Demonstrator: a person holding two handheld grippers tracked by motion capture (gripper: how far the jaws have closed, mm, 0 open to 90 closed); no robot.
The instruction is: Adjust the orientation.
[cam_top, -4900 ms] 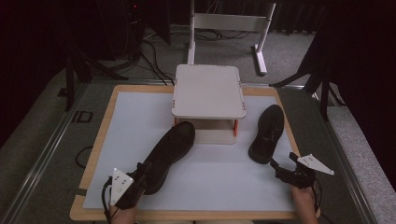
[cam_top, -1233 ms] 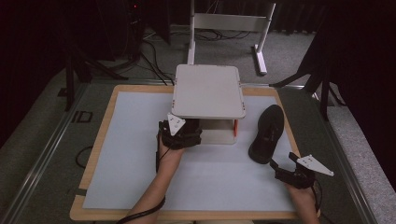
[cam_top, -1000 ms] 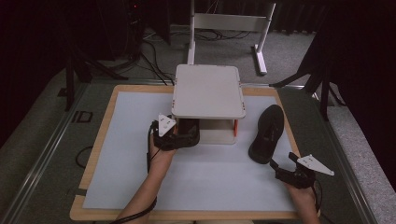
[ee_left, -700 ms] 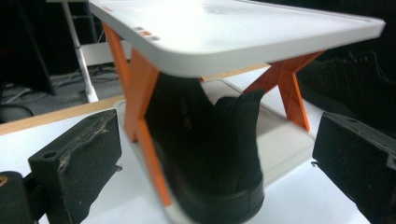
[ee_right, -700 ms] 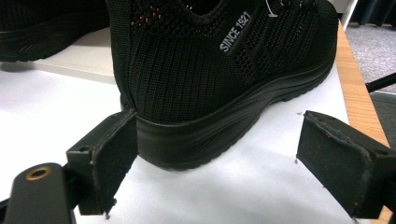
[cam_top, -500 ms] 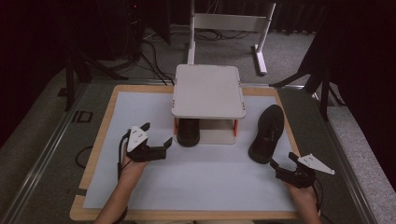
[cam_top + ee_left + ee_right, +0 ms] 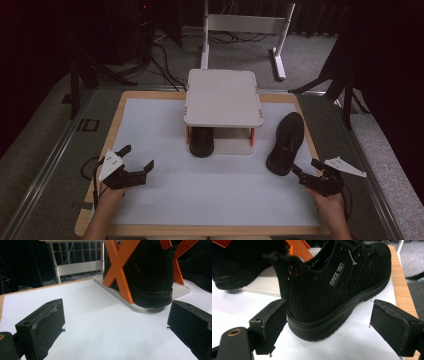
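One black knit mesh shoe (image 7: 201,141) sits tucked under the small white shelf rack with orange cross legs (image 7: 223,97). The second black mesh shoe (image 7: 286,142) lies on the white desk (image 7: 165,120), its heel between the wide-open right tongs (image 7: 328,322). The left tongs (image 7: 134,161) hover empty, also wide. Closing on the soft heel collar alone could let the shoe sag, twist and snag the rack leg.

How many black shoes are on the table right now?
2. One shoe sits on the lower shelf of the small rack, heel sticking out. The other shoe lies on the white mat, right of the rack, just ahead of the right gripper.
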